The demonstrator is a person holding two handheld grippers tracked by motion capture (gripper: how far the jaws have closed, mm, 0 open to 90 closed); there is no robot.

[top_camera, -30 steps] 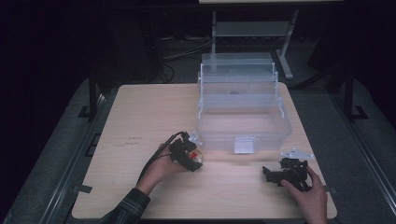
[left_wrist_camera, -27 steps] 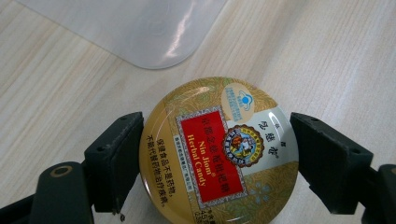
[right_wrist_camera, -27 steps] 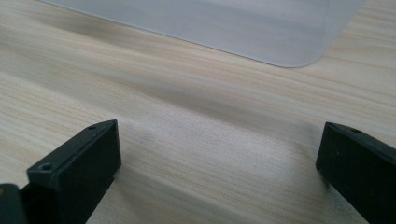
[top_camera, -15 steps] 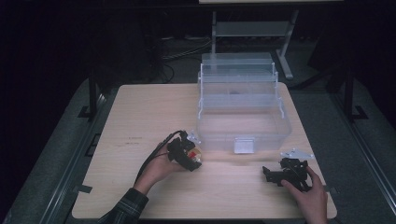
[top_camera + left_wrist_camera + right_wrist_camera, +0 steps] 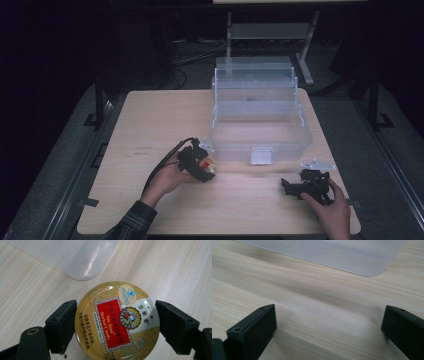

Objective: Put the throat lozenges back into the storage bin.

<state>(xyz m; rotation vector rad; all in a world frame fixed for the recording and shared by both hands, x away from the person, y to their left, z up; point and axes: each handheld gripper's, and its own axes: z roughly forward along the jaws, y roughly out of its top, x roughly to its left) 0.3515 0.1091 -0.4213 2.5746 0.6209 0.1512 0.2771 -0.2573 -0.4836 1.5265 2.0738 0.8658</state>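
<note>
Fingers astride round glossy tin

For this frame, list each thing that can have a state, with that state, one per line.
Candy tin: lid on, label up, on the table between the left claw's jaws.
Left claw: jaws on both sides of the tin; left jaw touching, right jaw at its edge.
Right claw: open, nothing between the jaws, low over the table.
Clear storage box: lid open, tiered trays raised at the back, main compartment looks bare.
</note>
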